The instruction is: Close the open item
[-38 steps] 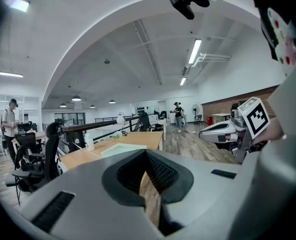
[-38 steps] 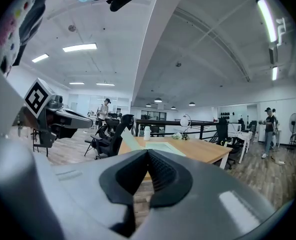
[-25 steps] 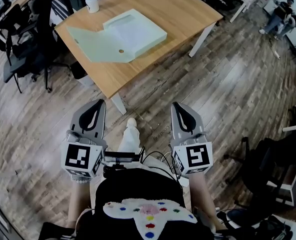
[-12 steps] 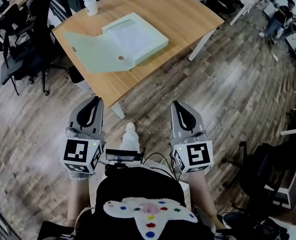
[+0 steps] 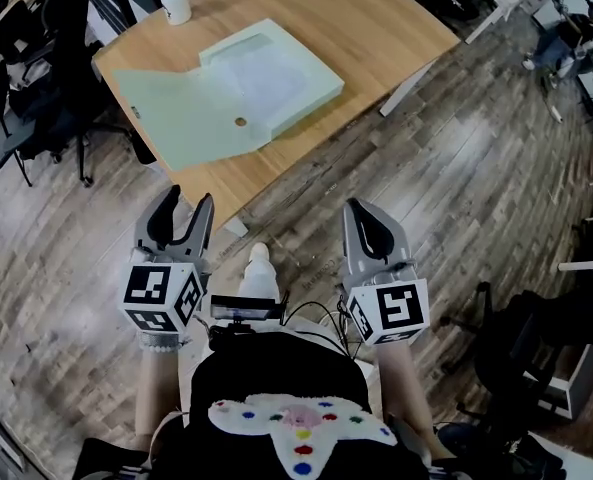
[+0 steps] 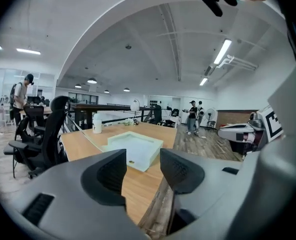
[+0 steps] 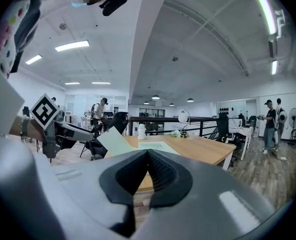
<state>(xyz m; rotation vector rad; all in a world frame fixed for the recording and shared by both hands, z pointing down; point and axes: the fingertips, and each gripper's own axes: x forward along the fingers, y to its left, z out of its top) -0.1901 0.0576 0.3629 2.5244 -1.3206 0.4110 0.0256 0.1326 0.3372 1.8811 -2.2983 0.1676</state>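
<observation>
A pale green file box [image 5: 271, 76] lies open on the wooden table [image 5: 376, 28], its flat lid [image 5: 176, 113] spread out to the left. In the left gripper view the box [image 6: 134, 149] shows ahead between the jaws. My left gripper [image 5: 181, 206] hovers over the floor short of the table's near edge; its jaws have just been opening and nothing is between them. My right gripper [image 5: 368, 220] is shut and empty, level with the left one, also short of the table. In the right gripper view the lid [image 7: 113, 141] shows raised at the left.
A white bottle [image 5: 173, 0] stands at the table's far left corner. Black office chairs [image 5: 46, 88] crowd the table's left side. A white table leg [image 5: 408, 74] drops at the right corner. People stand far off in the room [image 6: 20, 96].
The left gripper's jaws have opened; they were shut in both earlier frames. Both grippers have come closer to the table, which now sits lower and nearer in the head view.
</observation>
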